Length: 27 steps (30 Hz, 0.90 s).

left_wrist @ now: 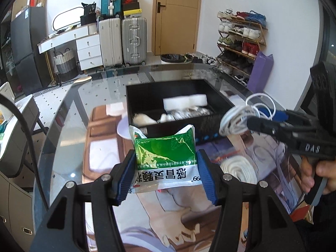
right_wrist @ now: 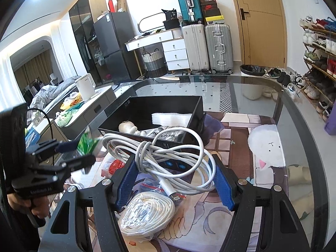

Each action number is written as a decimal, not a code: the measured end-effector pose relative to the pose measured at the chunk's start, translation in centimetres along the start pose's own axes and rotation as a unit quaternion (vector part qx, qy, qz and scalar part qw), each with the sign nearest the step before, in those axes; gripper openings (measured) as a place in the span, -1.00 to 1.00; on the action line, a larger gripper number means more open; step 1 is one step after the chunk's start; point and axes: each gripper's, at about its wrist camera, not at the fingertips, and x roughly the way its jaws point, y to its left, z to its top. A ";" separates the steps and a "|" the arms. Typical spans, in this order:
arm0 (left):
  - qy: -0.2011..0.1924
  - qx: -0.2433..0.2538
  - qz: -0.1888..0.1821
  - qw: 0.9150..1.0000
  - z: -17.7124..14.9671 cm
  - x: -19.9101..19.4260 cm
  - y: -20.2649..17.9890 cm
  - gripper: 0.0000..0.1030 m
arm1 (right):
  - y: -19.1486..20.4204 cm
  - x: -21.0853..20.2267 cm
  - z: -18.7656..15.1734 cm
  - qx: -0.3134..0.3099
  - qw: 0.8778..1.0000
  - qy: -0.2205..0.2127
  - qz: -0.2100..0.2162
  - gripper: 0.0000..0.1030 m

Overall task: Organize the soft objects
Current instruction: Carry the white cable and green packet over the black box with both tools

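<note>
Green sachet (left_wrist: 166, 157) pinched between left gripper (left_wrist: 166, 176) jaws, held above the bench (left_wrist: 100, 96) just before the black box (left_wrist: 145, 93). White cable (right_wrist: 168, 157) clamped in right gripper (right_wrist: 175, 180) jaws, apparently clear of the bench. Bagged cord (right_wrist: 147, 214) beneath.

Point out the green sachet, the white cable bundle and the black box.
green sachet (left_wrist: 166, 153), left wrist view, green middle.
white cable bundle (right_wrist: 168, 157), right wrist view, knotted centre.
black box (left_wrist: 138, 105), left wrist view, left wall.

Right gripper (right_wrist: 175, 175) clamps white cable bundle (right_wrist: 168, 157) — before black box (right_wrist: 155, 113).
</note>
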 end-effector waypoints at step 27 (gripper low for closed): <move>-0.018 -0.001 0.010 1.000 5.6 2.7 1.8 0.11 | 2.1 2.1 4.0 -0.050 0.997 -0.005 -0.061 0.34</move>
